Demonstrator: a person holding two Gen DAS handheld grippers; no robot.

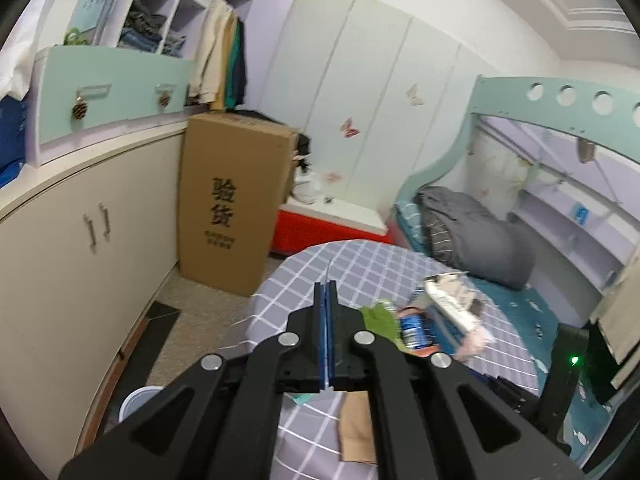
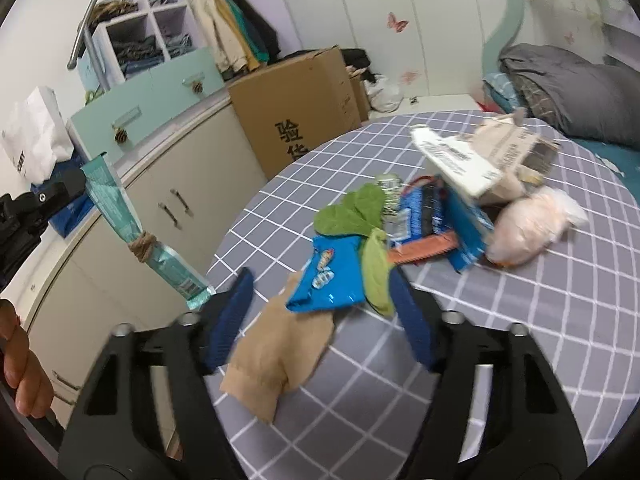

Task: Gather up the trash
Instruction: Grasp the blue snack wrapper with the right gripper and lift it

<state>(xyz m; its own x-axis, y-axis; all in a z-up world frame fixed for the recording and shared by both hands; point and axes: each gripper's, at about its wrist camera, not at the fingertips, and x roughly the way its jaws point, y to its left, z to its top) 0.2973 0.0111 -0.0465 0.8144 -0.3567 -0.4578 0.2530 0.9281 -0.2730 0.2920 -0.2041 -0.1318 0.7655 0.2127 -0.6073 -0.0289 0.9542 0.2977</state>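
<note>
A pile of trash lies on the round table with the grey checked cloth [image 2: 520, 320]: a blue snack wrapper [image 2: 332, 276], green leaves [image 2: 352, 212], a tan paper scrap [image 2: 276, 356], a blue-and-white packet [image 2: 420, 216], a white carton [image 2: 456, 160] and a pink crumpled bag [image 2: 532, 224]. My right gripper [image 2: 324, 288] is open, its blue pads on either side of the blue wrapper and tan scrap. My left gripper [image 1: 329, 286] is shut on a thin teal wrapper, seen edge-on; in the right wrist view this teal wrapper [image 2: 120, 204] hangs from it at the left, knotted in the middle.
A tall cardboard box [image 1: 232, 200] stands on the floor beside the cream cabinet [image 1: 80, 248]. A white bin [image 1: 138, 400] sits on the floor below the table's left edge. A bed with a grey quilt [image 1: 472, 232] lies to the right. A red box [image 1: 332, 232] is behind the table.
</note>
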